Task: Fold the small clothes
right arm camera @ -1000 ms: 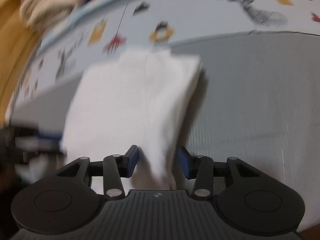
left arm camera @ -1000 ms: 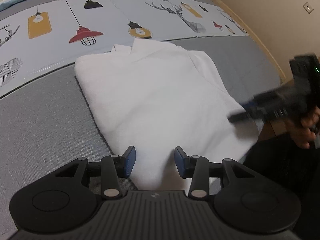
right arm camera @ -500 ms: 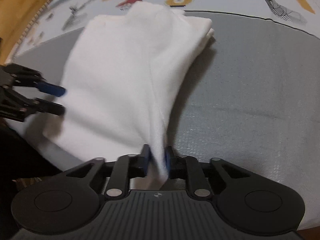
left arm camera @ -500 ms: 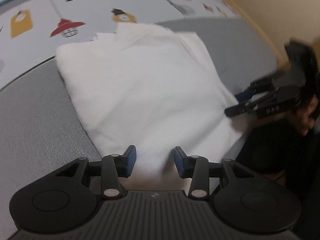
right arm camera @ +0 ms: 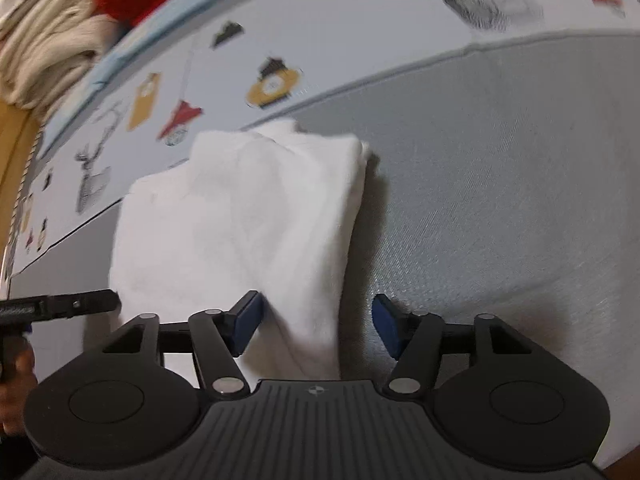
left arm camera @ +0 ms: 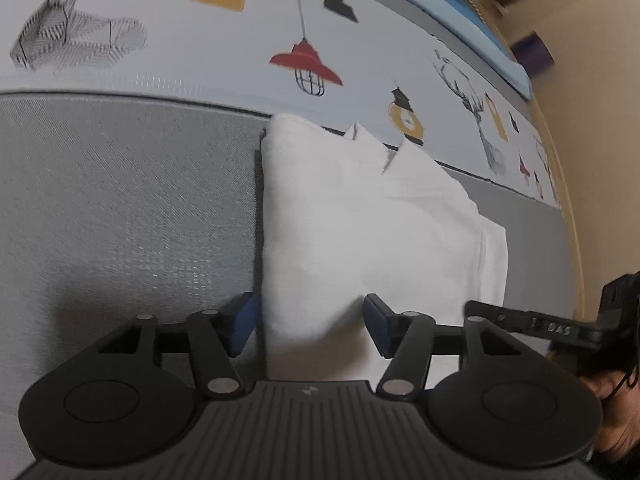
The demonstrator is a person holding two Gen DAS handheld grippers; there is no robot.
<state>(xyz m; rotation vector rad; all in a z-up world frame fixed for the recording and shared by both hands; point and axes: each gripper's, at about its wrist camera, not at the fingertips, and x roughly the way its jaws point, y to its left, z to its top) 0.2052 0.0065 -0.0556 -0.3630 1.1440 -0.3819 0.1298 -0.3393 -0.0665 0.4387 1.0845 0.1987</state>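
Observation:
A white folded garment [left arm camera: 360, 220] lies on the grey part of the bed; it also shows in the right wrist view [right arm camera: 248, 220]. My left gripper [left arm camera: 310, 326] is open, its blue pads on either side of the garment's near left corner. My right gripper [right arm camera: 316, 326] is open around the garment's near right edge, which lies between the pads. The right gripper's finger shows in the left wrist view [left arm camera: 528, 322]. The left gripper's finger shows in the right wrist view [right arm camera: 64, 304].
The grey mat [left arm camera: 120, 208] covers the near bed; behind it is a printed sheet with lamps and deer [left arm camera: 308, 60]. A pile of beige and red clothes [right arm camera: 52, 28] lies at the far left. A beige wall [left arm camera: 592, 120] is on the right.
My right gripper was shut on the garment's edge half a second ago and has opened. My left gripper has shifted left, to the garment's left corner. The garment now lies narrower.

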